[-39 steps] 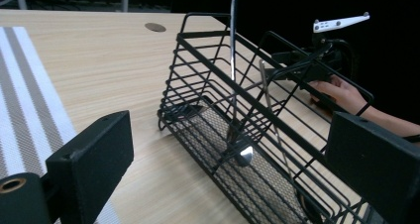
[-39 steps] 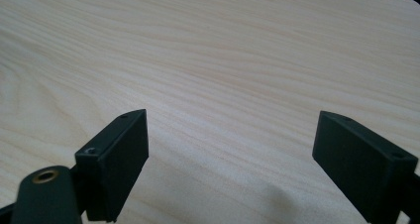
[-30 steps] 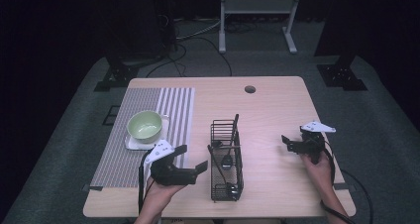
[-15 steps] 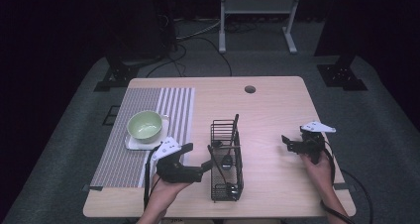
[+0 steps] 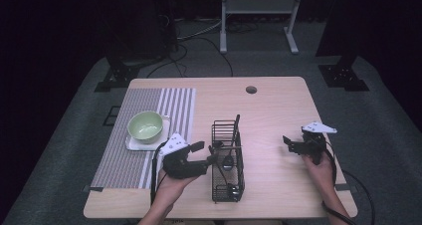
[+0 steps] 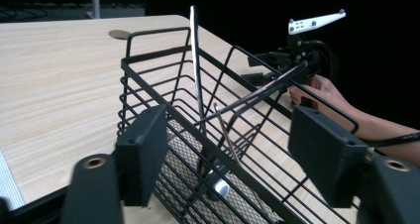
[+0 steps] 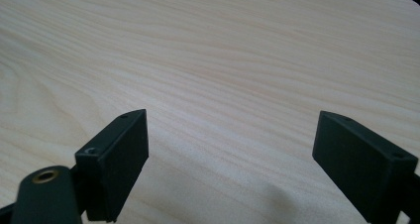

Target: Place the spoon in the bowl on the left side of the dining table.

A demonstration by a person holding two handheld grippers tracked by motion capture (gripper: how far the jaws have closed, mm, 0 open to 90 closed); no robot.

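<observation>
While closing, left gripper jaws straddle wire basket rim, right gripper wide.

High view overlooks the table; both claw cameras sit close above it.

The wooden table bears a striped mat and a black wire basket.

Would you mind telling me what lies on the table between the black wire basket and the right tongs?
Nothing: in the high view, bare light wooden tabletop separates the black wire basket from the right tongs.
</observation>
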